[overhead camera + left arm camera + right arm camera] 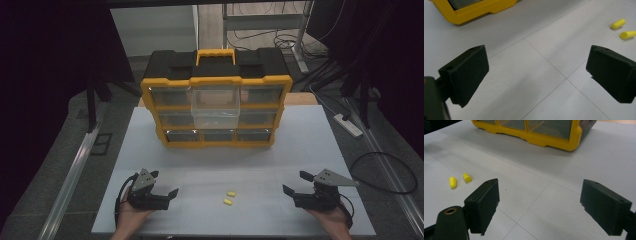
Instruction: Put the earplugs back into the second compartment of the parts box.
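Holding both tools low over the table (pixel 150 150), I see my left gripper (pixel 164 185) at the lower left of the high view with its jaws spread wide and nothing between them; in the left gripper view those jaws frame bare white surface. My right gripper (pixel 295 183) sits at the lower right of the high view, likewise released, its jaws parted over bare tabletop in the right gripper view. Between the two, just below the centre of the high view, lie two yellow earplugs (pixel 229 197), close beside each other and apart from both grippers; they show at the upper right of the left gripper view (pixel 623 29) and at the left edge of the right gripper view (pixel 459 180). Farther up, at the centre of the high view, stands the yellow-and-black organiser case (pixel 216 102), upright with its handle on top, one clear drawer (pixel 215 106) in the middle column pulled forward from its face.
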Tool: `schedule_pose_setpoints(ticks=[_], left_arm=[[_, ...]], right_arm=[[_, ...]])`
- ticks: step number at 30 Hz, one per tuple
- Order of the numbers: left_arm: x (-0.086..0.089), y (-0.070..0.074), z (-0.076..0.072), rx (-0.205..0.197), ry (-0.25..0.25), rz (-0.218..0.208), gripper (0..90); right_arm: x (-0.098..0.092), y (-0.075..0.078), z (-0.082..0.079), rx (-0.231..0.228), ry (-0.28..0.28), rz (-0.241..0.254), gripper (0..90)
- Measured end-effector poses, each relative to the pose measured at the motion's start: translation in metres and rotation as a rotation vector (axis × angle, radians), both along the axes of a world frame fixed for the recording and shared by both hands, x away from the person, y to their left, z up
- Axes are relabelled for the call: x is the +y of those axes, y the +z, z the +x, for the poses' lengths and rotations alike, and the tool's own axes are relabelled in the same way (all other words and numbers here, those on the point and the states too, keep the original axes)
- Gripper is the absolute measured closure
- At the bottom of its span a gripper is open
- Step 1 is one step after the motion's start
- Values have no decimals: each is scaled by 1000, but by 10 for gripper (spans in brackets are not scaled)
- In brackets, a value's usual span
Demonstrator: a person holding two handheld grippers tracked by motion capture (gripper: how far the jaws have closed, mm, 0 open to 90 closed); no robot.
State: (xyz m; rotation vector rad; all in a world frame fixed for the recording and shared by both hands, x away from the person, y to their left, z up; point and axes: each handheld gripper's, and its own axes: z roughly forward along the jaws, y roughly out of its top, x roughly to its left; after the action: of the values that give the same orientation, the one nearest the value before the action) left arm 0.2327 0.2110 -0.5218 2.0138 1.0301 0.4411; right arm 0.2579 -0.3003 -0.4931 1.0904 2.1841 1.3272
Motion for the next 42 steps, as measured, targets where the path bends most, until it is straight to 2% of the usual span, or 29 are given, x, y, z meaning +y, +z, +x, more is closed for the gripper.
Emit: schedule_pose_setpoints(ticks=[21,29,36,40,42], left_arm=[[-3,0,2,-5,-5,16,51],[-4,0,4,-2,-19,14,52],[-6,1,2,-11,-32,20,53],[-8,1,1,-14,-33,18,53],[-9,2,2,-16,-37,21,53]], right_arm=[[2,-1,1,10,13,-5,170],[1,-2,1,32,3,7,178],[10,2,-2,22,13,-11,179],[17,8,-3,8,33,-18,182],[20,10,-2,16,44,-18,181]])
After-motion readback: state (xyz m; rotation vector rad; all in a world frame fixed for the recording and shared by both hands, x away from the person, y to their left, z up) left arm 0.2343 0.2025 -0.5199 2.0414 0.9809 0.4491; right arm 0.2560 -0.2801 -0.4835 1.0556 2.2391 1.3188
